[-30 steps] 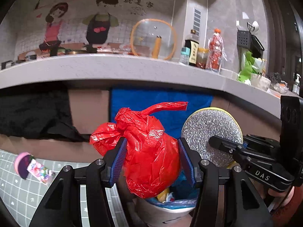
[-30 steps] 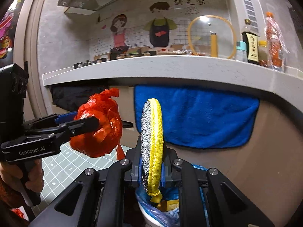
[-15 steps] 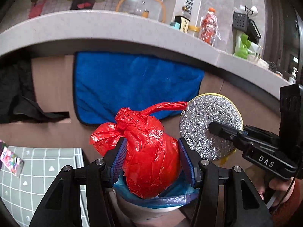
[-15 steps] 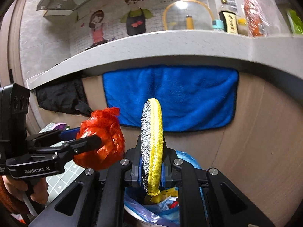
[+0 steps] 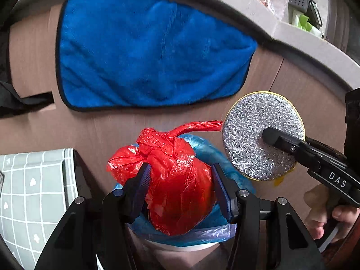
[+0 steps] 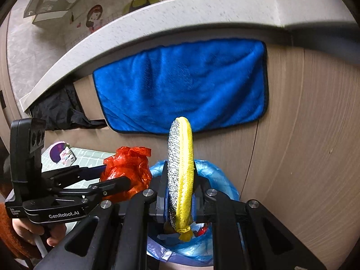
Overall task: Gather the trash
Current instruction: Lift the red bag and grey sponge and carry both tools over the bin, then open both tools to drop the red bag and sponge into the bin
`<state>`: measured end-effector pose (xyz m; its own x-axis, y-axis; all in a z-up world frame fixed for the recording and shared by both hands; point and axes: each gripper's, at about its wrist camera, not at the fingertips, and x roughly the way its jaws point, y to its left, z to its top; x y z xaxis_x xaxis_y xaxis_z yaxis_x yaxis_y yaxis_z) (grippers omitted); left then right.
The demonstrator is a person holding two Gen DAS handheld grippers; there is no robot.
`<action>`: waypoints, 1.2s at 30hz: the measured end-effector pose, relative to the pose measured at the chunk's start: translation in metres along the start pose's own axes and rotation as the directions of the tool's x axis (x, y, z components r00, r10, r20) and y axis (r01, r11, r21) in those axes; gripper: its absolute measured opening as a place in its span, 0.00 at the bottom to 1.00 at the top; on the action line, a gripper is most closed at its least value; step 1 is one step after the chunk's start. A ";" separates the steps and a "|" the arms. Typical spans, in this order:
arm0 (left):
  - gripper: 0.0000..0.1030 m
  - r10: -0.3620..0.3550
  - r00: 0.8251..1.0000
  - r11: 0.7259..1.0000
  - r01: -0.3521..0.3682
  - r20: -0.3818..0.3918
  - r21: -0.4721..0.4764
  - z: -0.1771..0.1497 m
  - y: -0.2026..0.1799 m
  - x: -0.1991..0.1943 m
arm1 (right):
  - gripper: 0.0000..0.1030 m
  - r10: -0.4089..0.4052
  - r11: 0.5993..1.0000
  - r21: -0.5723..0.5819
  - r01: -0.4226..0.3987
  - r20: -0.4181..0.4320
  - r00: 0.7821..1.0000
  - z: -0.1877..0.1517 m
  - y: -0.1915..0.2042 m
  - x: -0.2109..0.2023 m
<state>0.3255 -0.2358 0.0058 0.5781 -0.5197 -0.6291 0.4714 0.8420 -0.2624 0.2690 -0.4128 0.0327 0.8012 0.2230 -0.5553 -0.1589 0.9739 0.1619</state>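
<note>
My left gripper [image 5: 180,180] is shut on a knotted red plastic bag [image 5: 177,180] and holds it just over the trash bin [image 5: 202,236], which has a blue liner. The bag also shows in the right wrist view [image 6: 128,171]. My right gripper [image 6: 180,180] is shut on a round scouring pad [image 6: 180,168], silver on one face and yellow on the other, held on edge above the bin [image 6: 216,180]. In the left wrist view the pad [image 5: 258,135] is to the right of the red bag, with the right gripper's finger across it. Scraps lie inside the bin.
A blue towel [image 5: 146,56] hangs on the wooden cabinet front under a grey counter edge [image 6: 157,22]. A grey gridded mat [image 5: 33,191] lies to the left with a purple-capped item [image 6: 60,155] on it. Black cloth [image 6: 56,110] hangs to the far left.
Both grippers have moved down and forward toward the bin with their loads still held. The counter top has slid up out of view, and the bin now sits right under the bag and pad.
</note>
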 end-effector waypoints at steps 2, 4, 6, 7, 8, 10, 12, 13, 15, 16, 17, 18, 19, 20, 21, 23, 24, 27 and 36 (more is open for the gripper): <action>0.54 -0.005 1.000 1.000 0.005 -0.008 -0.008 -0.001 0.002 0.005 | 0.13 0.003 1.000 0.009 -0.003 -0.013 1.000 -0.002 -0.003 0.004; 0.54 -0.014 1.000 1.000 0.014 -0.020 -0.017 -0.002 0.005 0.011 | 0.13 0.006 1.000 0.016 -0.005 -0.025 1.000 -0.005 -0.005 0.009; 0.54 -0.022 0.999 0.999 0.021 -0.036 -0.026 -0.003 0.009 0.016 | 0.13 0.006 1.000 0.022 -0.005 -0.040 0.999 -0.008 -0.007 0.015; 0.54 -0.024 0.999 0.999 0.023 -0.041 -0.031 -0.004 0.011 0.019 | 0.13 0.004 1.000 0.024 -0.003 -0.045 0.999 -0.009 -0.007 0.018; 0.54 -0.024 0.999 0.999 0.022 -0.046 -0.038 -0.005 0.013 0.020 | 0.13 0.004 1.000 0.027 -0.002 -0.050 0.999 -0.010 -0.008 0.020; 0.54 -0.027 0.998 0.999 0.025 -0.050 -0.047 -0.006 0.015 0.022 | 0.13 0.001 0.999 0.033 0.001 -0.059 0.998 -0.013 -0.010 0.024; 0.54 -0.025 0.999 0.998 0.022 -0.042 -0.055 -0.006 0.018 0.023 | 0.13 0.000 0.999 0.039 0.003 -0.069 0.998 -0.015 -0.012 0.028; 0.54 -0.023 0.999 0.998 0.021 -0.036 -0.058 -0.006 0.020 0.024 | 0.13 -0.001 0.999 0.042 0.004 -0.074 0.997 -0.016 -0.013 0.030; 0.54 -0.030 0.999 0.997 0.028 -0.031 -0.070 -0.007 0.024 0.024 | 0.13 -0.001 0.999 0.047 0.005 -0.084 0.996 -0.017 -0.014 0.036; 0.54 -0.037 0.999 0.996 0.034 -0.033 -0.080 -0.006 0.026 0.026 | 0.13 -0.002 0.999 0.050 0.007 -0.090 0.996 -0.018 -0.013 0.039; 0.54 -0.045 0.998 0.995 0.041 -0.038 -0.096 -0.006 0.029 0.028 | 0.13 -0.001 0.999 0.051 0.006 -0.094 0.996 -0.017 -0.012 0.043; 0.54 -0.056 0.998 0.992 0.051 -0.042 -0.112 -0.005 0.032 0.029 | 0.13 -0.003 0.999 0.053 0.008 -0.097 0.995 -0.018 -0.012 0.046; 0.54 -0.067 0.997 0.990 0.061 -0.047 -0.124 -0.005 0.034 0.030 | 0.14 -0.006 0.998 0.054 0.011 -0.100 0.995 -0.018 -0.012 0.048; 0.54 -0.078 0.996 0.988 0.070 -0.053 -0.135 -0.005 0.037 0.031 | 0.17 -0.009 0.998 0.055 0.014 -0.098 0.995 -0.019 -0.012 0.049; 0.54 -0.081 0.995 0.988 0.073 -0.056 -0.139 -0.005 0.038 0.032 | 0.22 -0.013 0.998 0.055 0.019 -0.101 0.995 -0.020 -0.013 0.049; 0.58 -0.087 0.995 0.988 0.081 -0.041 -0.135 -0.004 0.040 0.030 | 0.49 -0.030 0.998 0.060 0.037 -0.112 0.993 -0.022 -0.014 0.051; 0.58 -0.086 0.996 0.988 0.080 -0.038 -0.134 -0.004 0.040 0.029 | 0.54 -0.031 0.997 0.069 0.039 -0.106 0.994 -0.022 -0.014 0.049; 0.58 -0.068 0.997 0.988 0.063 -0.027 -0.139 -0.002 0.044 0.024 | 0.54 -0.029 0.996 0.080 0.037 -0.098 0.995 -0.023 -0.015 0.042; 0.58 -0.063 0.998 0.985 0.063 0.004 -0.162 0.012 0.068 -0.027 | 0.54 -0.061 0.994 0.082 0.065 -0.060 0.996 -0.017 -0.003 0.009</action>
<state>0.3502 -0.1660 0.0135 0.5497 -0.5723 -0.6086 0.3924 0.8200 -0.4167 0.2664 -0.4127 0.0132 0.7735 0.1655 -0.6118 -0.0582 0.9798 0.1915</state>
